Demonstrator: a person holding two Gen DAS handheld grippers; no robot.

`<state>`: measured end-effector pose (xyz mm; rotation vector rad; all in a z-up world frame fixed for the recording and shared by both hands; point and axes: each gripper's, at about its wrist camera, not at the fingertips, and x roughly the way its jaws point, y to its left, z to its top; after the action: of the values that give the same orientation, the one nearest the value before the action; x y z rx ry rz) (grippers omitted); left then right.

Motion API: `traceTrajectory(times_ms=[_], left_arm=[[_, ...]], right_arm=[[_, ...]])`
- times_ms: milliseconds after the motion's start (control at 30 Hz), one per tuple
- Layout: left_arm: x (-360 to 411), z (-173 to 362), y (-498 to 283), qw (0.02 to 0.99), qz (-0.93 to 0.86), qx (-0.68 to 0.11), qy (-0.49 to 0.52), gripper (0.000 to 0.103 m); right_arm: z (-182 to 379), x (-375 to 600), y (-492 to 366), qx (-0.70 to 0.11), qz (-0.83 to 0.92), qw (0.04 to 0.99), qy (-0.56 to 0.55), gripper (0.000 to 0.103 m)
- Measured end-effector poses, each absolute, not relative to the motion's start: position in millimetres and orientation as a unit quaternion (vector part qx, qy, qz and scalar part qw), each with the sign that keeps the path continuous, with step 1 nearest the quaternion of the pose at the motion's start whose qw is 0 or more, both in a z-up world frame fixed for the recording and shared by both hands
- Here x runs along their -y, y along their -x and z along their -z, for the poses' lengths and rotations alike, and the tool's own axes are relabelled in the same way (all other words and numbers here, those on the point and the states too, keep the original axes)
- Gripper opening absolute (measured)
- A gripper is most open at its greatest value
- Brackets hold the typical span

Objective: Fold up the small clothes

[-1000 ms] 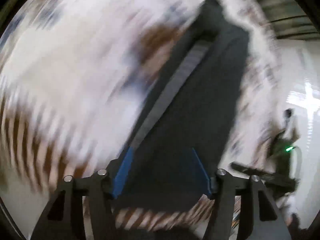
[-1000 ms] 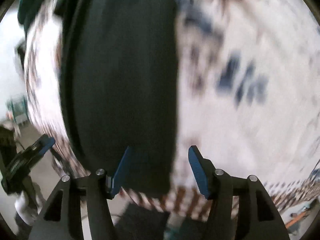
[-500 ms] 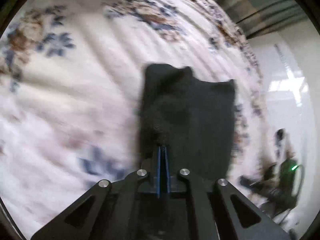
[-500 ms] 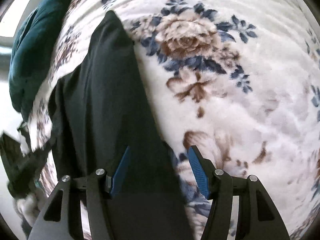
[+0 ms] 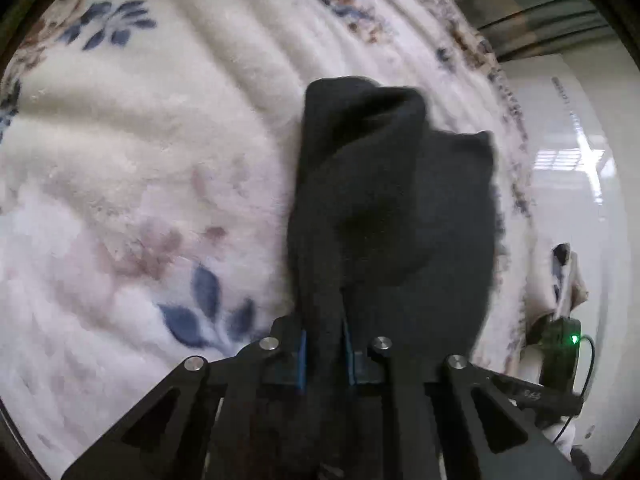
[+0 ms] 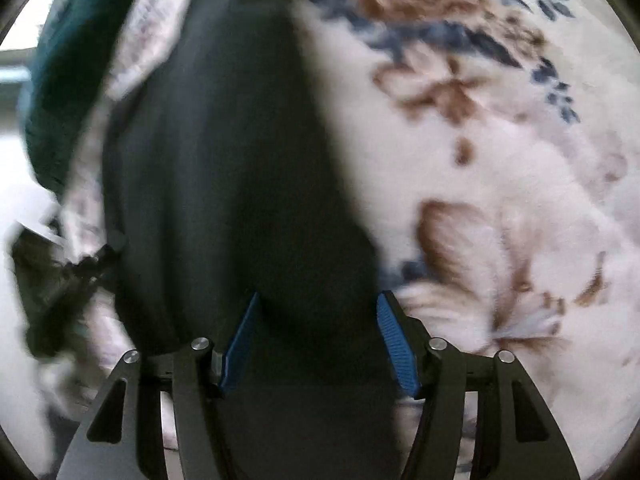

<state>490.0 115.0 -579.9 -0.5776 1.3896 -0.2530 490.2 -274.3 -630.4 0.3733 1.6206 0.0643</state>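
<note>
Fluffy floral blanket (image 5: 168, 168) everywhere, cream with blue and brown flowers, and the black garment (image 5: 384, 208) lies on it near the edge. One end is bunched and lifted in the left claw (image 5: 324, 354), whose jaws are just starting to ease apart with cloth still pinched between the blue pads. The right claw (image 6: 318, 342) hangs half open over the other end (image 6: 224, 168), closing slightly, gripping nothing yet. I'd say the fold is barely started. A teal garment (image 6: 60, 92) waits beyond.
</note>
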Motion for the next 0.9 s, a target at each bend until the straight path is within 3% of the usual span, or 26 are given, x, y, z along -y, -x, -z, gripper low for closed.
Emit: traceTrajectory(times_ms=[67, 133, 167, 200, 233, 433, 467, 500, 533, 567, 600, 633, 833, 900], left_arm=[[-120.3, 577.4, -498.8, 0.713, 0.124, -0.635, 0.272, 0.014], [-122.9, 560.8, -507.6, 0.721, 0.138, -0.623, 0.27, 0.033], [-124.2, 555.7, -511.3, 0.724, 0.147, -0.614, 0.278, 0.056], [-125.6, 550.2, -517.6, 0.726, 0.162, -0.6, 0.293, 0.068], [-128.4, 548.5, -524.2, 0.73, 0.165, -0.592, 0.301, 0.069], [-123.7, 577.9, -582.7, 0.732, 0.132, -0.592, 0.311, 0.066], [-122.0, 579.5, -587.2, 0.737, 0.128, -0.587, 0.308, 0.056], [-120.5, 579.2, -589.3, 0.744, 0.128, -0.581, 0.306, 0.027], [-117.2, 577.9, -592.6, 0.746, 0.136, -0.575, 0.307, 0.017], [-116.3, 573.4, -594.2, 0.754, 0.131, -0.57, 0.299, 0.016], [-116.3, 568.0, -594.5, 0.765, 0.128, -0.561, 0.29, 0.007], [-118.3, 562.0, -594.9, 0.775, 0.125, -0.552, 0.28, 0.006], [-138.5, 577.3, -612.3, 0.77, 0.102, -0.572, 0.265, 0.004], [-138.4, 576.7, -610.2, 0.757, 0.117, -0.58, 0.276, 0.013]], right_arm=[[624.5, 277.2, -491.1, -0.718, -0.028, 0.677, -0.158, 0.057], [608.1, 281.9, -500.4, -0.701, -0.061, 0.686, -0.185, 0.057], [601.7, 284.6, -508.7, -0.691, -0.07, 0.691, -0.202, 0.058], [598.9, 286.2, -516.1, -0.686, -0.076, 0.692, -0.213, 0.058], [597.2, 288.4, -530.1, -0.679, -0.08, 0.692, -0.231, 0.058], [603.9, 284.9, -623.2, -0.634, -0.083, 0.715, -0.281, 0.058], [607.4, 281.7, -635.5, -0.633, -0.086, 0.712, -0.291, 0.059], [612.2, 277.5, -650.3, -0.635, -0.092, 0.705, -0.301, 0.059], [615.5, 275.7, -658.5, -0.635, -0.099, 0.701, -0.309, 0.058], [614.9, 274.0, -664.3, -0.622, -0.101, 0.71, -0.315, 0.041], [611.4, 272.4, -673.4, -0.611, -0.092, 0.727, -0.299, 0.021], [611.2, 270.3, -678.0, -0.611, -0.078, 0.737, -0.277, 0.003], [631.1, 270.0, -698.0, -0.635, -0.041, 0.736, -0.232, 0.002], [632.4, 265.3, -699.5, -0.647, -0.047, 0.722, -0.238, 0.003]])
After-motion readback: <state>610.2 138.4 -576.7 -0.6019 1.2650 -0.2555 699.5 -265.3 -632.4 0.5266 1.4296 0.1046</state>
